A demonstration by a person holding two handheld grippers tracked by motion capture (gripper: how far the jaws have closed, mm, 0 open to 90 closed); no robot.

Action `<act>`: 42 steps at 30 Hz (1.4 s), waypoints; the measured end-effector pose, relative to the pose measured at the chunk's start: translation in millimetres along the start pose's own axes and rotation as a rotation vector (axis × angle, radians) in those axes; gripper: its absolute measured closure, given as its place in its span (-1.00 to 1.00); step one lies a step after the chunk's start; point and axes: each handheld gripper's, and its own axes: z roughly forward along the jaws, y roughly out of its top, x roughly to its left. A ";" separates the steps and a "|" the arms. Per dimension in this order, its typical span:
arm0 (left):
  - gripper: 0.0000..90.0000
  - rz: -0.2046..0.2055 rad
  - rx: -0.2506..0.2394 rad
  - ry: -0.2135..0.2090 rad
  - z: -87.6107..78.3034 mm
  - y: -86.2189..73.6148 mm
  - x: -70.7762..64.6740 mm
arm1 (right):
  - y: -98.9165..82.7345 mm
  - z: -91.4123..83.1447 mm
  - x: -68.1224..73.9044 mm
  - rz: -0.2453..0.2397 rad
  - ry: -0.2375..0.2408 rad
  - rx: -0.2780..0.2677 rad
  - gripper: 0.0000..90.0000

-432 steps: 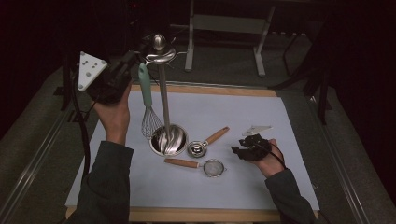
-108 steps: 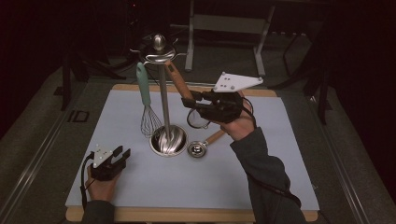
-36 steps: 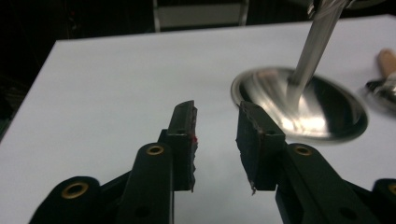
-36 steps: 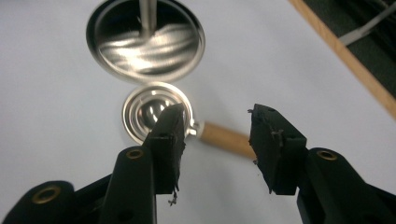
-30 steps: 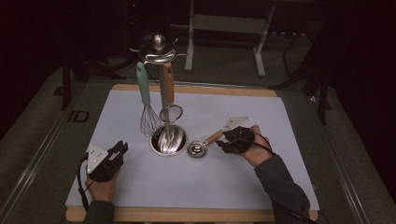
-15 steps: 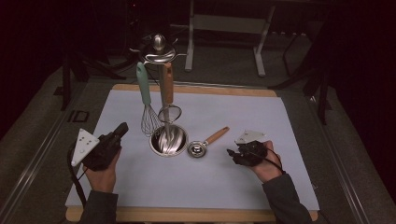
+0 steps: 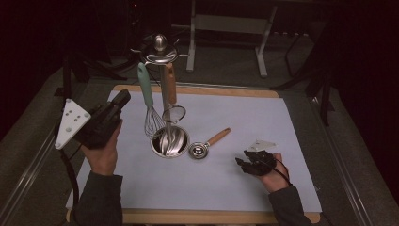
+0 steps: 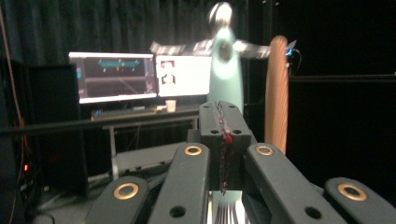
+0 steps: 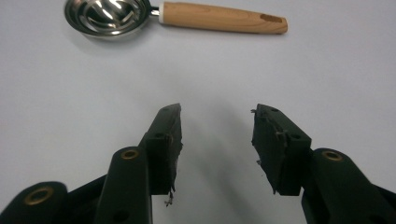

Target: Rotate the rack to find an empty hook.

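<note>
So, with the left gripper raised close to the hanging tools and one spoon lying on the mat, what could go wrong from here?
1. The left gripper, jaws shut, points at the hanging whisk. Pushing further could swing it or perhaps tip the tall stand.
2. The strainer hangs close beside the whisk, so a knock may tangle them.
3. The right gripper is open on the mat, short of the spoon. A low approach could push the spoon away.

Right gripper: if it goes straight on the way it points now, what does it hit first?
Probably the wooden-handled scoop: it lies ahead of the open right gripper with bare mat between. Depth is unclear, so it could meet the mat first.
</note>
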 end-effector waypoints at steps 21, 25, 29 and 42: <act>0.99 0.042 0.006 -0.013 36.3 27.7 -5.8 | -10.7 -1.9 -3.4 0.056 0.038 -0.013 0.15; 0.99 0.043 0.006 -0.011 37.4 28.5 -6.2 | -11.3 -1.3 -3.5 0.054 0.039 -0.012 0.15; 0.99 0.049 0.009 -0.003 38.4 28.7 -5.8 | -12.3 -1.0 -4.0 0.057 0.040 -0.009 0.15; 0.99 0.104 0.026 0.004 40.4 34.0 -9.9 | -14.4 2.0 -3.8 0.062 0.043 0.002 0.15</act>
